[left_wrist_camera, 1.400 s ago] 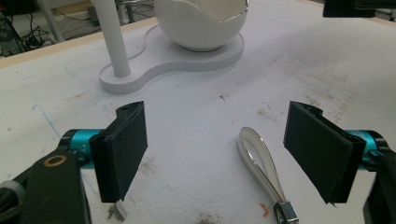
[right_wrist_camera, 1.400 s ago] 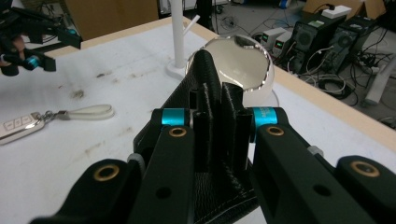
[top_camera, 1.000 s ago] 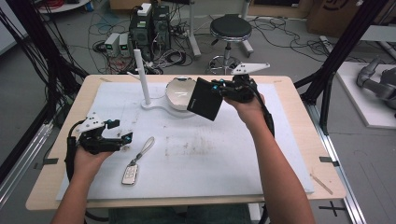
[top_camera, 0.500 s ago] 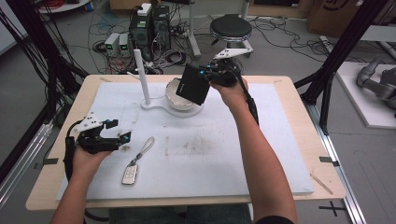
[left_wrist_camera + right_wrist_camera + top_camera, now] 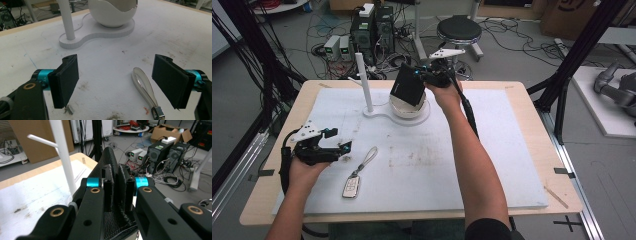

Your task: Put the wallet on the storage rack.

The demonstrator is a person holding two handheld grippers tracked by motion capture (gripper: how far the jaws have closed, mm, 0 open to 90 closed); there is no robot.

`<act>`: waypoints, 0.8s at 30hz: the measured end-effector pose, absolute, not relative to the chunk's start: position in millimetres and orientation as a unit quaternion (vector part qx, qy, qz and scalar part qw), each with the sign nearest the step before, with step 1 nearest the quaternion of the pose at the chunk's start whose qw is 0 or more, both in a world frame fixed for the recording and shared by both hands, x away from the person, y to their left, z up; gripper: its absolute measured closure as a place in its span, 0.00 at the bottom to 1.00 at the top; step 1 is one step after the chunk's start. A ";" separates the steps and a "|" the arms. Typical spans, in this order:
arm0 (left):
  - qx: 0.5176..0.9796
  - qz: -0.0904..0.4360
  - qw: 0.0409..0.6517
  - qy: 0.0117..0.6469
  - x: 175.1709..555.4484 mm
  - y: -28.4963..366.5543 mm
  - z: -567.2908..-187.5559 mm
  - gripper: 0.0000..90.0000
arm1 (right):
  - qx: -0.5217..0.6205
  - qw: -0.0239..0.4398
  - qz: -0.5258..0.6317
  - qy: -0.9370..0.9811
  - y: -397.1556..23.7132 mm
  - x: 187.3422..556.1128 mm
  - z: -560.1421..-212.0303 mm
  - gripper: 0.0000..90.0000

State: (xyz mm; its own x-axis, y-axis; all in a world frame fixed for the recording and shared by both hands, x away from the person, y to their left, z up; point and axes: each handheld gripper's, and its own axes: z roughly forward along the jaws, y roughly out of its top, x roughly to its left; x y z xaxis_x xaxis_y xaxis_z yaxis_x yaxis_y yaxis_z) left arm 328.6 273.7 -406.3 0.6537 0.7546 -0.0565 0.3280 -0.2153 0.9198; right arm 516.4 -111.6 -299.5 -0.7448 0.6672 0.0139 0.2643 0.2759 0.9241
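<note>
White foam-like mat (image 5: 492,150), scuffed and speckled, covers the wooden table (image 5: 532,100). On it a white stand (image 5: 384,111): flat base, thin upright post, rounded glossy bowl (image 5: 419,106). Right gripper (image 5: 428,76) has its jaws clamped on a black wallet (image 5: 408,85), grained leather, flat and rectangular, hanging just above the bowl; drop-in looks close, not yet released. Left gripper (image 5: 343,148) rests low, jaws wide apart, nothing between. Car key fob (image 5: 351,186) with grey strap loop lies untouched near it, likely next
</note>
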 end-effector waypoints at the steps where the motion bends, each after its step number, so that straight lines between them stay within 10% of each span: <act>1: 0.751 0.208 0.512 0.361 328.6 274.1 -406.7 0.24 | 0.300 0.193 0.521 0.775 -111.6 516.4 -299.5 0.94; 24: 0.753 0.206 0.510 0.360 328.1 275.0 -407.7 0.24 | 0.302 0.253 0.474 0.787 -98.7 525.3 -333.1 0.93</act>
State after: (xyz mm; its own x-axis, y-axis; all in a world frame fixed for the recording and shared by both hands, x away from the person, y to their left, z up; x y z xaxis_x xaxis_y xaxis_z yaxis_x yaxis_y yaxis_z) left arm 328.1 275.0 -407.7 0.6552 0.7533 -0.0565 0.3323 -0.2203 0.9171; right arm 525.3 -98.7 -333.1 -0.6894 0.7158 -0.1112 0.2370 0.3679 0.8992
